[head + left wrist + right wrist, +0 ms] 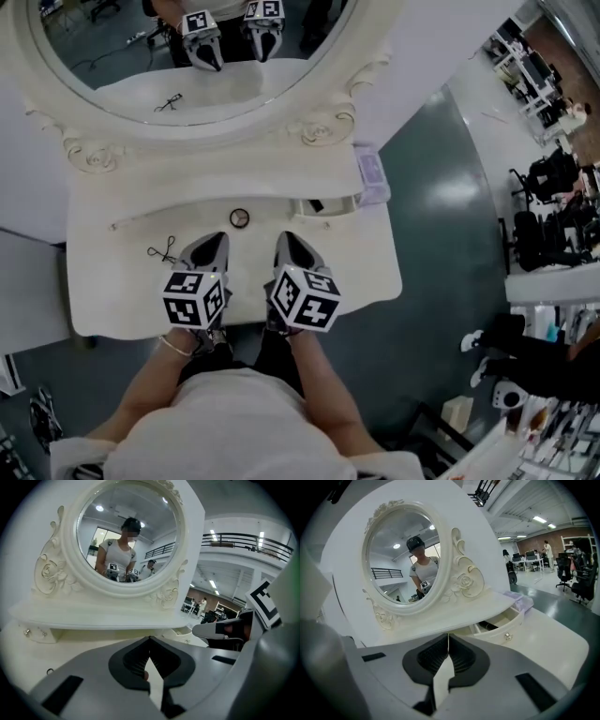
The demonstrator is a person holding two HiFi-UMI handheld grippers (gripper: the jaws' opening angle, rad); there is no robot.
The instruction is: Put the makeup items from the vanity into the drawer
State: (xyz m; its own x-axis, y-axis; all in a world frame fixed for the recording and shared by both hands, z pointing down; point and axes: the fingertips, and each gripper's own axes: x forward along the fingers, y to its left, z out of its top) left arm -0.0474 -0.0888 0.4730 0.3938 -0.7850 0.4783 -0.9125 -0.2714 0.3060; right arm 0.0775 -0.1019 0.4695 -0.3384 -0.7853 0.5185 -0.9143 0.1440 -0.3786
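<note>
Closed and empty, left claw [214, 246] and right claw [292, 246] hover before the half-open drawer [330, 205]; compact [240, 217] and curler [163, 251] lie on the bench [112, 300] left of it. Next, likely: open over the compact.

We are looking at a vanity [375, 267] that is looking like smooth painted wood, creamy white and a bit shiny, and its mirror [122, 47] is shining like clean glass inside a bumpy carved frame [323, 127]. We are seeing a thin curler [165, 251] looking like dark metal wire, a drawer [511, 623] whose little knob [507, 636] is sparkling, and a floor [441, 187] that is gleaming, smooth and glossy. The left gripper [220, 239] and the right gripper [284, 239] are showing smooth, dull grey plastic, and their black pads [431, 656] are looking ribbed and rubbery.
</note>
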